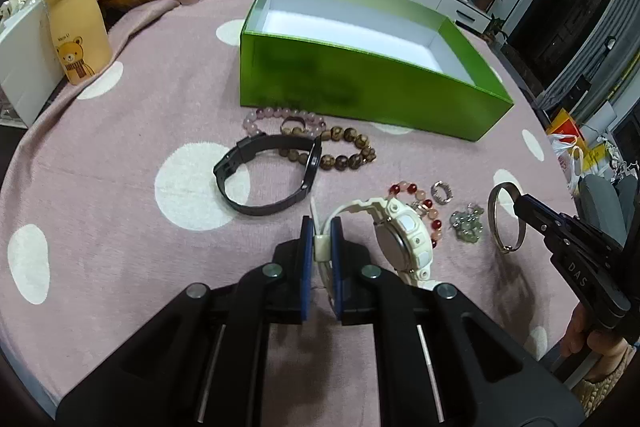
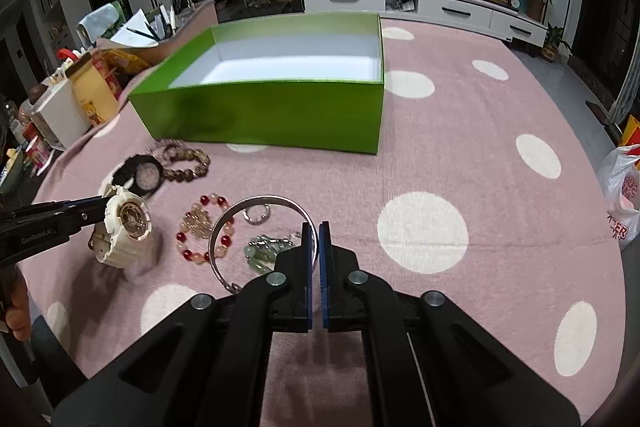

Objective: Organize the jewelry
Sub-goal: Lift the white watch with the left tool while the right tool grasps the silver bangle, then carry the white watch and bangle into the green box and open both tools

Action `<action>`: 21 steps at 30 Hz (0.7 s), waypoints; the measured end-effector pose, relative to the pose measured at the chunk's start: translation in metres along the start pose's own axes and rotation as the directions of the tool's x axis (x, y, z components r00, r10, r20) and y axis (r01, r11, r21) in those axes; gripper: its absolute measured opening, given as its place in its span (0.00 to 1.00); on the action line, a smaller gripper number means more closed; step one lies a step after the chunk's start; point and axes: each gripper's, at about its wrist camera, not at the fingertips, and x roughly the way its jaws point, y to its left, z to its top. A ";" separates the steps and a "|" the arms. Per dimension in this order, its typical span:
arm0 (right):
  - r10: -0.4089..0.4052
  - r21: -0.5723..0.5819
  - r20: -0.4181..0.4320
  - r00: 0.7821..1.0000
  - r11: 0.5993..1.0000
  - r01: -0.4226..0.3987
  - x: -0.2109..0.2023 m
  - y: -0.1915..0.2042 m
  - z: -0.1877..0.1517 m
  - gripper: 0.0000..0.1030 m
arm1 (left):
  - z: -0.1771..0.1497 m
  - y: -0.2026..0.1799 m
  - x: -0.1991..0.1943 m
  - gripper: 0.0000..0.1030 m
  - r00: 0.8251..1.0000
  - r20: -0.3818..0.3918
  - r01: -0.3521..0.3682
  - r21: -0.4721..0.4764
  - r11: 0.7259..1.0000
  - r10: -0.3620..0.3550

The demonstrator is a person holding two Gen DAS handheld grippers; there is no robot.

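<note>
From the left wrist, the left gripper (image 1: 320,231) is pinching the white watch (image 1: 394,239) by its strap, dial turned rightward; the green box (image 1: 360,83) is lying straight ahead toward the table's far edge (its floor partly hidden). From the right wrist, the right gripper (image 2: 315,235) is clamping the bangle (image 2: 260,203) rim, nearly closed, box ahead-left; the bangle's near arc is hiding behind the fingers.

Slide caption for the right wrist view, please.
Right gripper shut on silver bangle, left gripper shut on white watch, empty green box beyond.
</note>
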 end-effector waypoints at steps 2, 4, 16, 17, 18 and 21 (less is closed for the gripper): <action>0.009 0.000 0.011 1.000 1.000 -0.009 -0.005 0.001 0.001 0.02 | 0.003 -0.002 -0.006 0.08 1.000 0.015 0.001 0.002 1.000 -0.001; 0.017 0.002 0.023 1.000 1.000 -0.017 -0.009 0.003 0.003 0.02 | 0.006 -0.004 -0.013 0.08 1.000 0.031 0.002 0.003 1.000 -0.002; 0.005 0.004 0.132 0.991 1.000 -0.006 -0.026 -0.003 0.038 0.02 | 0.046 -0.013 -0.038 0.08 0.992 0.127 -0.034 0.045 0.998 0.028; 0.000 0.007 0.147 0.989 1.000 -0.001 -0.027 -0.004 0.045 0.02 | 0.053 -0.014 -0.038 0.08 0.990 0.136 -0.038 0.046 0.998 0.032; -0.005 0.010 0.159 0.987 1.000 0.003 -0.028 -0.005 0.049 0.02 | 0.061 -0.014 -0.039 0.08 0.989 0.146 -0.045 0.047 0.998 0.038; -0.016 0.025 0.204 0.979 1.000 0.011 -0.026 -0.007 0.069 0.02 | 0.082 -0.016 -0.038 0.08 0.984 0.171 -0.067 0.052 0.996 0.057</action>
